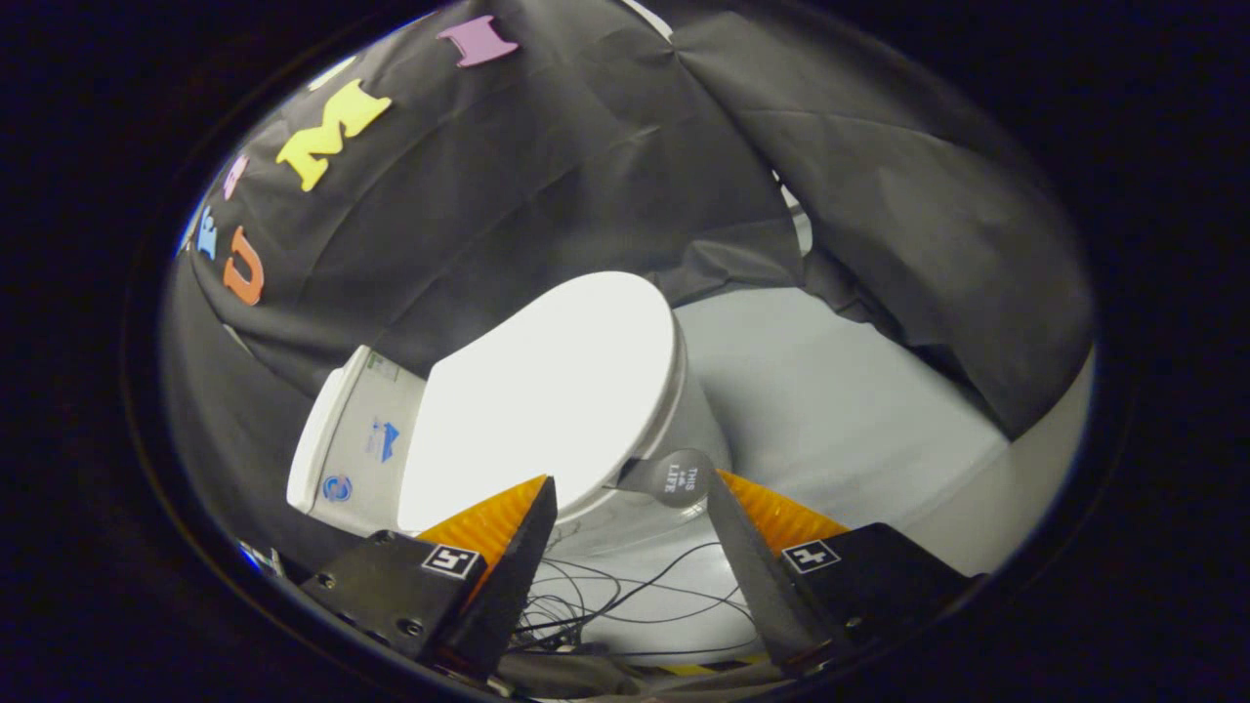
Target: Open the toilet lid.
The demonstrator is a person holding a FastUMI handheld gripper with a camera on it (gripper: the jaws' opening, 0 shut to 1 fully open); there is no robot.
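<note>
The toilet lid [547,391] lies closed at frame centre, its grey lift tab [676,478] just ahead of the spread, empty gripper [630,503], which I judge must next close on that tab.

White toilet lid [547,391] lies closed on the bowl; grey round lift tab [681,477] at its rim.

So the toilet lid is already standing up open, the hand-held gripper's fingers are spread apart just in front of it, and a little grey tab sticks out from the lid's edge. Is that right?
Not quite: the toilet lid is closed, lying flat on the bowl, as the gripper view shows. The rest holds: the hand-held gripper has its fingers spread apart just in front of it, and the little grey tab sticks out from the lid's edge.
</note>
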